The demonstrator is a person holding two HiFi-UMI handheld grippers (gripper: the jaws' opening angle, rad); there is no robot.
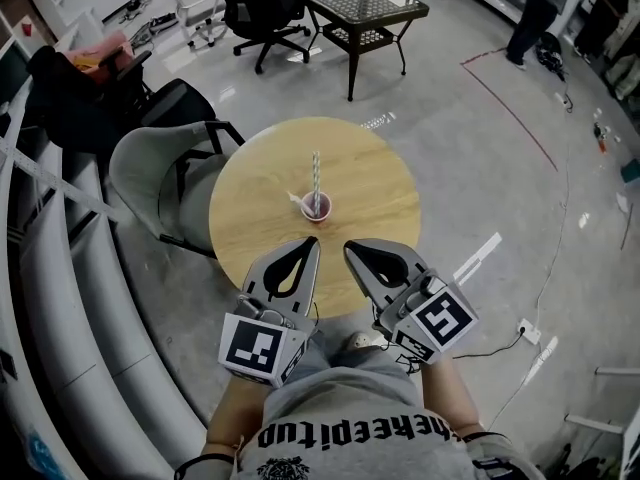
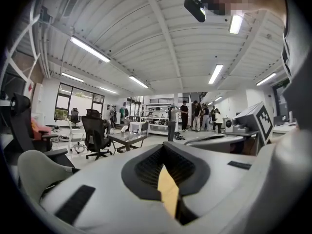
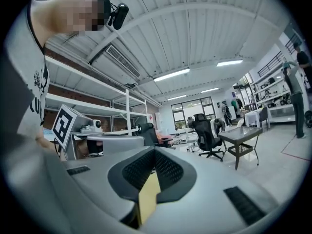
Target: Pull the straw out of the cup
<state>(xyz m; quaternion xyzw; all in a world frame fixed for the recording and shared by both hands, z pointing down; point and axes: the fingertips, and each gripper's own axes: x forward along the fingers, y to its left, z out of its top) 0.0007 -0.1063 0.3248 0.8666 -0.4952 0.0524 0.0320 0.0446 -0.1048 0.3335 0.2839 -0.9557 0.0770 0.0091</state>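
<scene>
A small pink cup (image 1: pixel 316 207) stands near the middle of the round wooden table (image 1: pixel 380 193), with a striped straw (image 1: pixel 316 171) upright in it. A white scrap (image 1: pixel 295 198) lies just left of the cup. My left gripper (image 1: pixel 312 240) and right gripper (image 1: pixel 350 247) hover side by side over the table's near edge, short of the cup, both shut and empty. In the left gripper view the left gripper's (image 2: pixel 165 151) jaws meet, and only a sliver of tabletop shows between them. The right gripper view shows the same for the right gripper (image 3: pixel 155 153). Neither gripper view shows the cup.
A grey shell chair (image 1: pixel 150 183) stands at the table's left. Farther off are a black office chair (image 1: pixel 260 8) and a glass-top side table (image 1: pixel 365 3). Grey benches (image 1: pixel 60 298) run along the left. Several people (image 2: pixel 195 115) stand far across the room.
</scene>
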